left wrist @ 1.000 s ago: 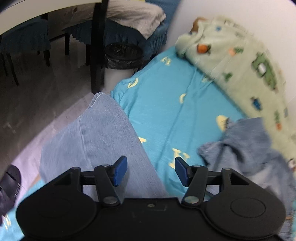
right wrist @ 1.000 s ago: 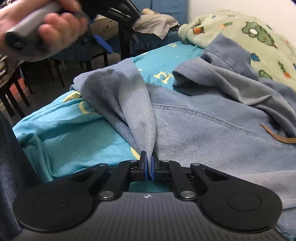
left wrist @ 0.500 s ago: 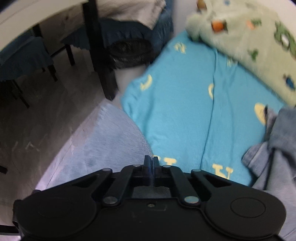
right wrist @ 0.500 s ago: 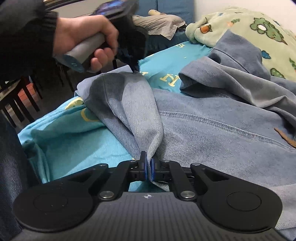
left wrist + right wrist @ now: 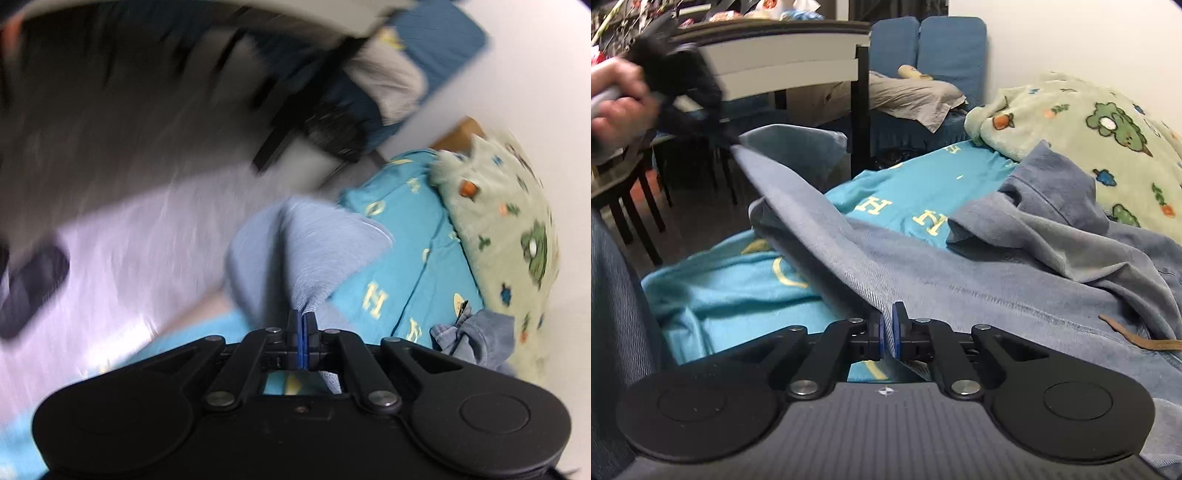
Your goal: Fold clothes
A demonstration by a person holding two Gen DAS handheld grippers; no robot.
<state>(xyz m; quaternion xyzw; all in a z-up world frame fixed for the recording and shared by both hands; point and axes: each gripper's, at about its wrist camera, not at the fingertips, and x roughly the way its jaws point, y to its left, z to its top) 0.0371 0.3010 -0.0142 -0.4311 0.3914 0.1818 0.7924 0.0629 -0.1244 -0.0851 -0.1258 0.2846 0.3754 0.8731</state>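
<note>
Since the earlier frame your left gripper has closed its jaws on the hem of the jeans and swung away from the bed, so the cloth that hung loose is now pulled tight between your two hands. The right gripper has only risen a little; its jaws stay clamped on the other corner of the same hem.

Near you, the hem runs as a straight ridge from the right jaws up to the left gripper in your left hand, which is blurred. Behind it the jeans lie crumpled on the blue sheet, one part folded over itself, with a brown strap at the right. Farther back is the green blanket.

The risk, I think, is the thin grip: both jaws hold only the edge, so a hard pull may slip it out. The crumpled part may also drag the sheet.
</note>
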